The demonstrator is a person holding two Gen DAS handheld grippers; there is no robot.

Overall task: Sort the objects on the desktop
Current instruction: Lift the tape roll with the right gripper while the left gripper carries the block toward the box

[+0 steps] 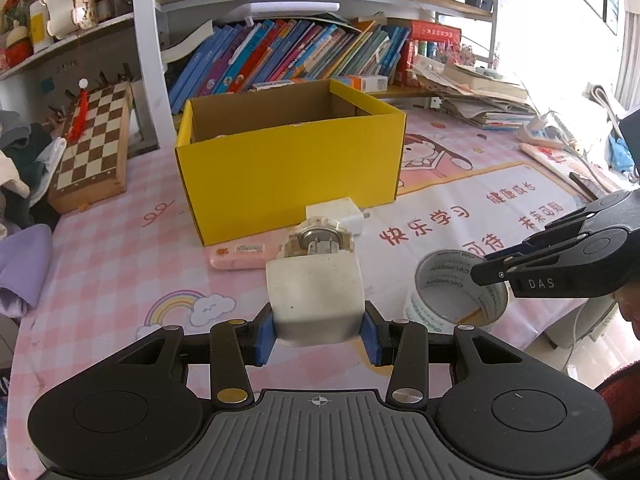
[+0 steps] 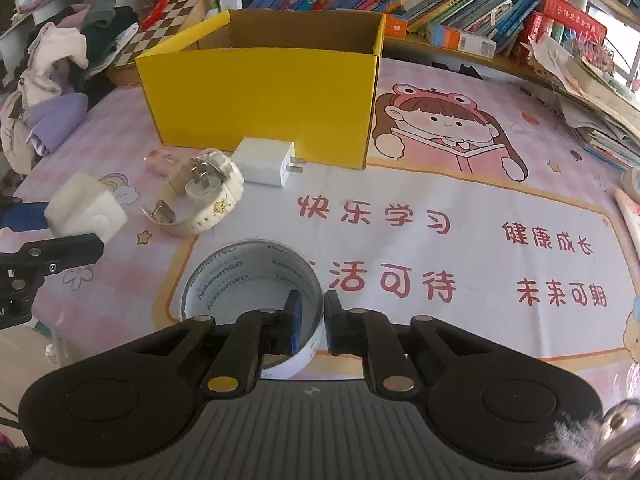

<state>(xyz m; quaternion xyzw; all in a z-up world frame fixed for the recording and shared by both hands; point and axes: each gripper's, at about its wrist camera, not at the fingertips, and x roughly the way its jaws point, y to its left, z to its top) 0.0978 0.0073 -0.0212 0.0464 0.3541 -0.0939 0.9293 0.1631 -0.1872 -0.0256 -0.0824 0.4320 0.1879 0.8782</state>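
My left tongs [image 1: 318,330] held a white block [image 1: 316,300] squarely between the blue pads [image 1: 264,338], one pad on each side face. My right tongs [image 2: 310,320] were pinched narrow on the near wall of the tape roll [image 2: 224,280], one finger inside the ring and one outside. The yellow box [image 1: 288,176] stood open ahead of both, beyond the watch [image 2: 204,192], the charger [image 2: 264,162] and a pink tube [image 1: 236,258], which lay just ahead of the block. To do it well, I judged each load should rise clear of the watch and over the near wall of the box before any release. The tape would hang off a thin bite and might swing, so a slow, level carry suited it; the block's grip looked firm. What lay in the box I could not tell.
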